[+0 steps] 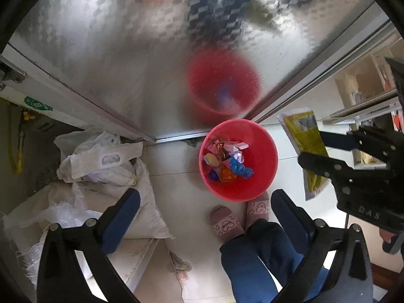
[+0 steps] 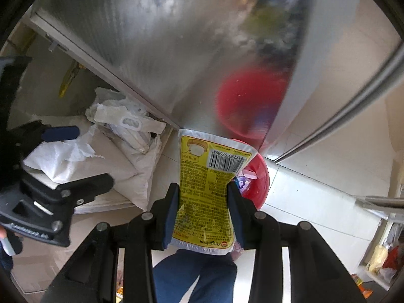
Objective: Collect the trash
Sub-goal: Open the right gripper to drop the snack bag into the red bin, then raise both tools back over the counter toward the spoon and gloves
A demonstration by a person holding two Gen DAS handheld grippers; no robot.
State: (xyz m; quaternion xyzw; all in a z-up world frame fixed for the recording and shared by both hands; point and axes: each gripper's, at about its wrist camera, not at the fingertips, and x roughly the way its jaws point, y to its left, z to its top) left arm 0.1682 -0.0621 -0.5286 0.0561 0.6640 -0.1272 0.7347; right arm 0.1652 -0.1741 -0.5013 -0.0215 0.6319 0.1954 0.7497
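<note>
Our right tongs (image 2: 204, 203) are closed on a yellow pouch (image 2: 207, 184), the blue pads pinching it in at its waist so the film flares above and below the grip. Our left tongs (image 1: 205, 210) stand wide apart with nothing between them, pointing down at the floor (image 1: 174, 159).

The pouch looks light and nearly empty: thin, flexible printed film that crumples where the pads press. We judge it soft and somewhat slick, not fragile, so a mid-body pinch like this one should be enough to carry it; a hold on the stiffer sealed edge would slip less. Seen from the left wrist, the pouch hangs in the air just to the right of the red bin (image 1: 262, 174), not yet over its opening.

The red bin stands on the pale tiled floor, against the corner of a frosted glass door (image 1: 126, 63) that mirrors it as a red blur. Inside lie several bits of trash (image 1: 227, 159): crumpled wrappers, something blue, something orange and a pale scrap, covering only the bottom. Beside it we see our pink slippers (image 1: 224, 223). Further left, a heap of white sacks (image 1: 106, 166) rests on a low step.
</note>
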